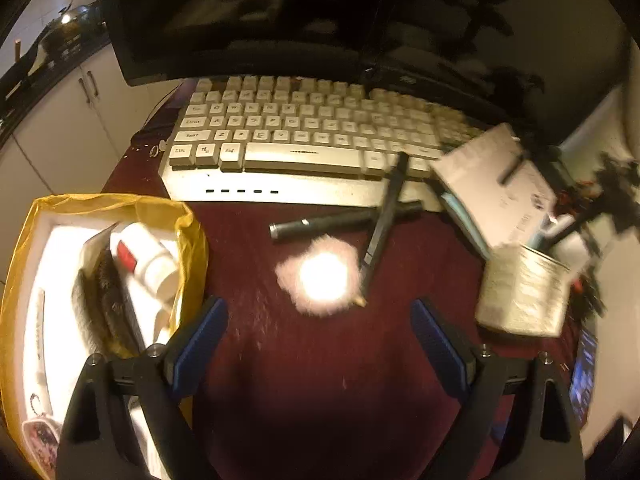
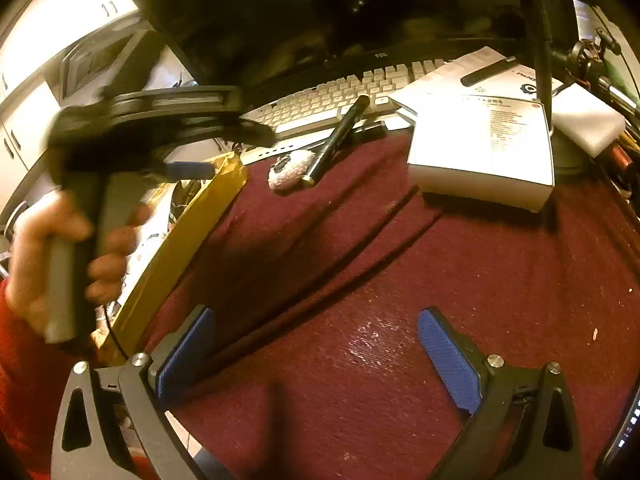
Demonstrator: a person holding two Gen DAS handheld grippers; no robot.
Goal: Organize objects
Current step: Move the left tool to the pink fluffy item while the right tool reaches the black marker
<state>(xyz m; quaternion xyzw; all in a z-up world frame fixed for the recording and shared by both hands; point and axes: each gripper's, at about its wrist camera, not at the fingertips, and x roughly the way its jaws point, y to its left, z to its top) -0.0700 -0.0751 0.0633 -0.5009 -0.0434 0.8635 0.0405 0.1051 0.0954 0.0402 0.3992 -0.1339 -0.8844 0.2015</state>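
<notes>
The white keyboard [image 1: 304, 140] served as the anchor of the scene, lying on the dark red table cover [image 1: 320, 360] under a dark monitor [image 1: 240, 20]. Just in front of the keyboard's front edge lay a dark cylindrical torch-like stick [image 1: 320, 226], and a black pen [image 1: 384, 220] crossed over it, its upper end resting on the keyboard's edge and its lower tip touching a pink fluffy pompom [image 1: 320, 280], which was washed out by glare in the left wrist view. In front of the keyboard's left corner stood a yellow-walled box [image 1: 192, 232] with a white lining, holding a white bottle [image 1: 148, 260] with a red label and a dark brush-like item beside it. At the keyboard's right end a white booklet [image 1: 488, 188] overlapped the keys with a dark stick lying on it, and a second printed booklet [image 1: 524, 292] lay nearer the camera. The left gripper [image 1: 320, 332] hung above the cloth in front of the pompom, its blue-padded fingers [image 1: 200, 344] spread wide with nothing between them. The right gripper [image 2: 316, 356] hovered over bare cloth well in front of the keyboard, its fingers [image 2: 452, 364] likewise spread wide and empty. In the right wrist view a person's hand [image 2: 52, 256] gripped the left gripper's handle beside the box.
</notes>
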